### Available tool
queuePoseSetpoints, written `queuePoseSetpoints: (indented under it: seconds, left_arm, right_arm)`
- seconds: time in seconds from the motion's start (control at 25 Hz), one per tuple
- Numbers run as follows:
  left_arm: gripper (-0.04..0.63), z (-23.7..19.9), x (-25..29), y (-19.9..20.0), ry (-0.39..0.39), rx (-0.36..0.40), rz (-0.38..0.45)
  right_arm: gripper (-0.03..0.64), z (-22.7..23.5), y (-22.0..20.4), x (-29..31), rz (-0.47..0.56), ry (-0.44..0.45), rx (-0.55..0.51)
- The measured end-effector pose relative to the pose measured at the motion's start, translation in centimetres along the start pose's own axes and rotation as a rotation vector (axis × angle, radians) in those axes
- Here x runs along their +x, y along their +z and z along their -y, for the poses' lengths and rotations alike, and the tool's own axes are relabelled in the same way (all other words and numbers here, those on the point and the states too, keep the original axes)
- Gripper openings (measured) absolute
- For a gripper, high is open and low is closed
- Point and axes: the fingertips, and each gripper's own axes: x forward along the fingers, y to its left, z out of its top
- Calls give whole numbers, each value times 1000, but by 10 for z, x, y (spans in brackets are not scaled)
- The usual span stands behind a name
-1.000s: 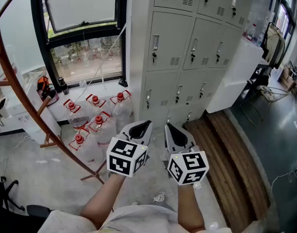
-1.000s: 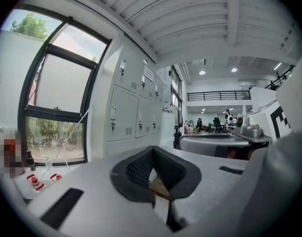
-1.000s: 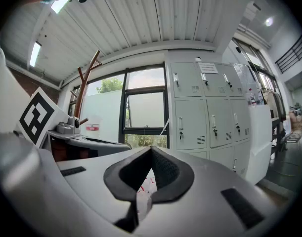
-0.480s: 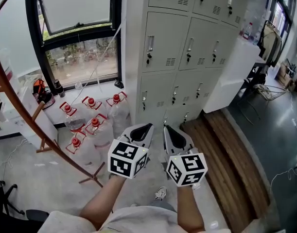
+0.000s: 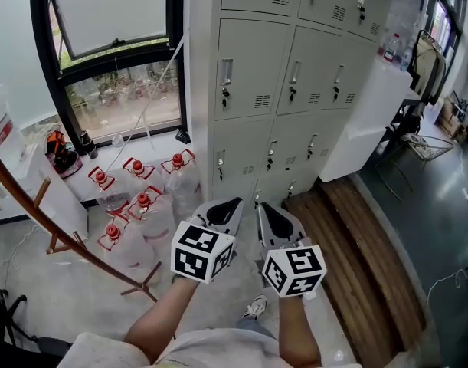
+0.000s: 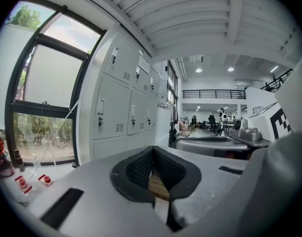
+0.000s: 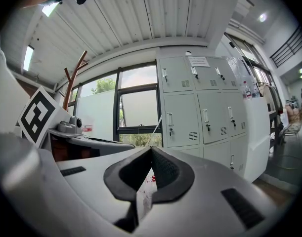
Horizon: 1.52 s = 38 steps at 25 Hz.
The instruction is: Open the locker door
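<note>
The grey lockers (image 5: 295,75) stand ahead of me with every door closed, each with a small handle (image 5: 226,75) and a key below it. Both grippers are held side by side low in the head view, well short of the lockers and touching none of them. My left gripper (image 5: 232,202) is shut with nothing in it, and so is my right gripper (image 5: 262,205). The left gripper view has the lockers (image 6: 116,107) beyond its closed jaw tip (image 6: 152,149). In the right gripper view the lockers (image 7: 190,112) rise behind the closed tip (image 7: 151,149).
Several water jugs with red caps (image 5: 142,205) sit on the floor under the window (image 5: 119,75), left of the lockers. A brown wooden rack (image 5: 34,198) leans at the left. A white cabinet (image 5: 364,121) stands right of the lockers, beside a wooden floor strip (image 5: 356,244).
The lockers have drawn a little closer and the rack and jugs have slid left in the head view. Both grippers stay shut and side by side.
</note>
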Motion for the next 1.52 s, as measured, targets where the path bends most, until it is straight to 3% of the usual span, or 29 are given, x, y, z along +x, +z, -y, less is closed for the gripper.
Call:
queuePoseSetpoints:
  seconds: [0.56, 0.96, 1.52]
  left_arm:
    - [6, 17, 133, 20, -11, 22, -35]
    - [6, 39, 222, 50, 50, 94, -28]
    - [6, 48, 296, 65, 85, 75, -12]
  right_arm:
    - [-2, 126, 6, 40, 0, 6, 17]
    - [-2, 221, 26, 58, 44, 47, 26]
    - [-2, 293, 34, 79, 49, 87, 7]
